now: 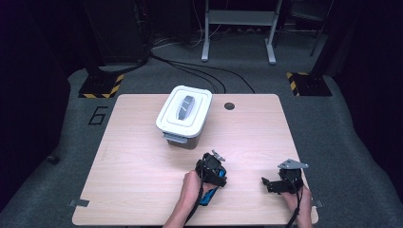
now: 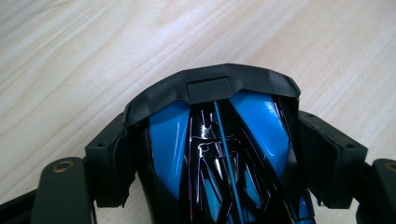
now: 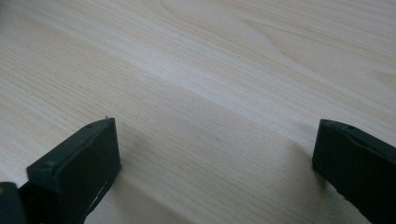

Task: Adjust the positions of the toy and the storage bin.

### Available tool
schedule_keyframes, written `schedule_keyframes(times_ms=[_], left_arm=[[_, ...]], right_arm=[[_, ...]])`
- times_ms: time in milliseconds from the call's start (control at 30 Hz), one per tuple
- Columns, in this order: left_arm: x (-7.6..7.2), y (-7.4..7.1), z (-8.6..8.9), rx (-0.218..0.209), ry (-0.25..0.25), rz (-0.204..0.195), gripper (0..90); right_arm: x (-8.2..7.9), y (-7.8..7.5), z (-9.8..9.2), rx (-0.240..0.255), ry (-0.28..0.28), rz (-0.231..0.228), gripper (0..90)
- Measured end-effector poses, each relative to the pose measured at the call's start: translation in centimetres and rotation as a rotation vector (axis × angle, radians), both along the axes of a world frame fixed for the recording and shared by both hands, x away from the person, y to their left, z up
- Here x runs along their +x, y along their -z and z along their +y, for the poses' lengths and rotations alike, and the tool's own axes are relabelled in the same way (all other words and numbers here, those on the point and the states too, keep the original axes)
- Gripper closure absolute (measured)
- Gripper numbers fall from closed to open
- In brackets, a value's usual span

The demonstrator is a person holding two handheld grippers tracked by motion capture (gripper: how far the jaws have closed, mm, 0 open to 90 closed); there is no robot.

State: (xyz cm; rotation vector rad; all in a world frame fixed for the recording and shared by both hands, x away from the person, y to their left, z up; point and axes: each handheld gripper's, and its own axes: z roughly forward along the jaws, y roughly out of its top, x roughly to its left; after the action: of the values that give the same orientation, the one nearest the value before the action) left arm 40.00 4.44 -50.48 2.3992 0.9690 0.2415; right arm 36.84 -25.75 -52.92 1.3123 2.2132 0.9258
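Left tool [image 2: 219, 154] is clenched on a glossy blue-and-black plastic toy car [image 2: 219, 140], jaws against its sides, at the near middle of the light wooden bench [image 1: 142, 142]. Right tool [image 3: 215, 154] is released, jaws wide apart over bare wood.

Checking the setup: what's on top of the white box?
On the white box sits a white lid with a grey handle lying flat in its recess. The lid hides whatever is inside.
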Motion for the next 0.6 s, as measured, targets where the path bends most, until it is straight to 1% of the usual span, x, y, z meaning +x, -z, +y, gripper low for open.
schedule_keyframes(times_ms=[67, 100, 167, 200, 233, 267, 300, 367, 400, 433, 467, 500, 533, 567, 600], left_arm=[[-0.02, 0.00, 0.28, -0.003, 0.030, 0.007, 22.8], [-0.08, -0.05, 0.39, 0.006, 0.046, 0.013, 22.7], [-0.13, -0.01, 0.71, -0.005, 0.074, 0.021, 22.8], [-0.21, -0.05, 0.78, 0.004, 0.086, 0.017, 22.8], [-0.25, -0.07, 0.89, 0.003, 0.092, 0.023, 22.8], [-0.31, -0.01, 0.93, 0.000, 0.091, 0.014, 22.8], [-0.35, -0.01, 0.94, 0.001, 0.091, 0.014, 22.8], [-0.43, -0.01, 0.90, 0.004, 0.078, 0.004, 22.7], [-0.54, 0.03, 0.85, 0.000, 0.054, -0.008, 22.6], [-0.54, 0.03, 0.85, 0.000, 0.054, -0.008, 22.6], [-0.69, 0.10, 0.73, -0.013, 0.022, -0.010, 22.6], [-0.69, 0.10, 0.73, -0.013, 0.022, -0.010, 22.5], [-0.75, 0.08, 0.69, -0.010, 0.000, -0.016, 22.5], [-0.76, 0.13, 0.63, -0.020, -0.012, -0.012, 19.6], [-0.75, 0.24, 0.54, -0.024, -0.023, -0.010, 19.6]], right_arm=[[0.00, 0.00, 0.00, 0.000, 0.000, 0.001, 0.0], [0.00, 0.00, 0.00, 0.000, 0.000, 0.000, 0.0], [-0.01, 0.00, 0.01, 0.000, 0.000, 0.000, 0.0], [-0.01, 0.00, 0.01, 0.000, 0.001, 0.000, 0.0], [-0.01, 0.00, 0.01, 0.000, 0.001, 0.000, 0.0], [-0.01, 0.00, 0.01, 0.000, 0.001, 0.000, 0.0], [-0.01, 0.00, 0.01, 0.000, 0.001, 0.001, 0.0], [-0.01, 0.00, 0.01, 0.000, 0.001, 0.000, 0.0], [-0.01, 0.00, 0.00, 0.000, 0.001, 0.000, 0.0], [-0.01, 0.00, 0.00, 0.000, 0.001, 0.000, 0.0], [-0.01, 0.00, 0.00, 0.000, 0.001, 0.001, 0.0], [-0.01, 0.00, 0.00, 0.000, 0.001, 0.001, 0.0], [-0.01, 0.00, 0.01, 0.001, 0.002, 0.001, 0.0], [-0.01, 0.00, 0.01, 0.000, 0.001, 0.001, 0.0], [-0.01, 0.00, 0.01, 0.000, 0.001, 0.001, 0.0]])
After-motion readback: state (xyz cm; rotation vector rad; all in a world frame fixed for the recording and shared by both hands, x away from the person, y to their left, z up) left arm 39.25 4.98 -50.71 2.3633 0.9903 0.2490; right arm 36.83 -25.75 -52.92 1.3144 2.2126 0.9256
